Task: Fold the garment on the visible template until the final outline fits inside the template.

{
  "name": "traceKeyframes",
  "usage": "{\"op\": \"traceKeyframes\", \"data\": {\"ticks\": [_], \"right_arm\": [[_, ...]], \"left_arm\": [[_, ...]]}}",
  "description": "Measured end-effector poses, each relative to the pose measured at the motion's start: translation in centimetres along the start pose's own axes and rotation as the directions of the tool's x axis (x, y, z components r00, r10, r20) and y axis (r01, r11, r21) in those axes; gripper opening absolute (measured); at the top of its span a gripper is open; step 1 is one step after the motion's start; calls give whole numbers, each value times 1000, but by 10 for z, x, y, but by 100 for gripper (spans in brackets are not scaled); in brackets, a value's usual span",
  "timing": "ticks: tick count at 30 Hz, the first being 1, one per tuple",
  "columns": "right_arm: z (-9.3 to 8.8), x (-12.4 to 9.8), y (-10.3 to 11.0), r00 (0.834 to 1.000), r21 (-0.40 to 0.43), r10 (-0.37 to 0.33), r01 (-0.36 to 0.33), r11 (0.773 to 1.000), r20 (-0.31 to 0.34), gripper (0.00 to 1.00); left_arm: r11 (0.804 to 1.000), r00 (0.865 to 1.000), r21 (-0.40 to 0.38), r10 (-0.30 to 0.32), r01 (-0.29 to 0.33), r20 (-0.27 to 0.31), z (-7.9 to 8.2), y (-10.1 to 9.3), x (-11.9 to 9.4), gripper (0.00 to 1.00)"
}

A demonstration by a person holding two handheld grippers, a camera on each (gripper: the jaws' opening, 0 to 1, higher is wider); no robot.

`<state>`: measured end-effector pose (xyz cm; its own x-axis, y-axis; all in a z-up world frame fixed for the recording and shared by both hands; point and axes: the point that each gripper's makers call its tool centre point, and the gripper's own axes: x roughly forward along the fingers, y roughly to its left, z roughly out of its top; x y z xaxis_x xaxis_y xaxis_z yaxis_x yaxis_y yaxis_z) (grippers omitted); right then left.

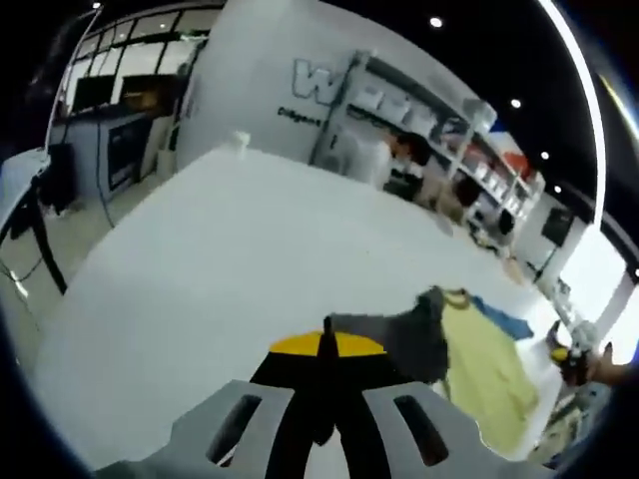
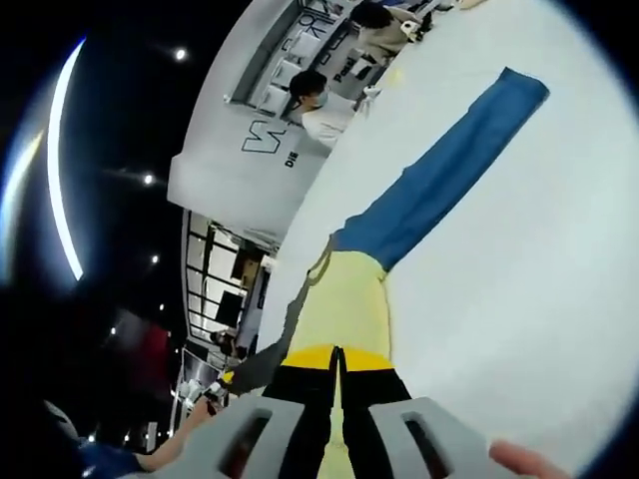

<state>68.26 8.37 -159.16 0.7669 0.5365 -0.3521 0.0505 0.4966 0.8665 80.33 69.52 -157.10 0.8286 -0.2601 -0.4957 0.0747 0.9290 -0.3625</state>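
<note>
White table [image 1: 200, 269] carries the garment [image 2: 354, 299], a yellow body with a grey sleeve [image 1: 399, 334] and a blue sleeve [image 2: 439, 180]. No template outline discernible. Right gripper view: garment runs straight ahead from the right gripper [image 2: 337, 374], long axis along the jaws, blue sleeve farthest; jaws closed on the yellow hem. Left gripper [image 1: 325, 344] has its 2 jaws shut at the grey sleeve's edge, apparently pinching it; body trails right.

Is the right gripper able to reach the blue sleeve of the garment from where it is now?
Probably yes. The right gripper is shut on the yellow body of the garment, and the blue sleeve lies flat on the white table ahead, nothing lying between. It must release first.
</note>
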Motion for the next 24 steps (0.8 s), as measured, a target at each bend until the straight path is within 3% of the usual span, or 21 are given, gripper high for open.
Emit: {"op": "traceKeyframes", "data": {"ticks": [4,5,6,12,13,19,22,24], "right_arm": [[-1,1,1,1000,-5,-18,18,1000,6,0],[-2,2,2,1000,-3,-20,20,1000,9,0],[-4,2,3,1000,1,-24,24,1000,12,0],[-14,1,3,999,2,-45,45,999,11,0],[-15,-1,4,999,3,-48,48,999,13,0],[-22,-7,6,997,-9,-76,76,997,11,0],[-27,-9,5,996,-5,-83,83,997,12,0],[-31,-11,3,996,-2,-89,89,996,10,0]], "left_arm": [[1000,1000,9,13,-13,-14,-2,10,3,1],[1000,1000,9,11,-11,-18,10,34,14,1],[1000,1000,12,14,-14,-22,13,41,17,1],[998,998,57,19,-16,-60,0,36,21,1],[998,998,59,15,-11,-61,7,48,29,1],[998,999,57,4,-1,-42,26,64,51,1],[998,999,55,6,-4,-43,26,67,54,1],[998,999,62,16,-13,-50,18,60,47,1]]}}
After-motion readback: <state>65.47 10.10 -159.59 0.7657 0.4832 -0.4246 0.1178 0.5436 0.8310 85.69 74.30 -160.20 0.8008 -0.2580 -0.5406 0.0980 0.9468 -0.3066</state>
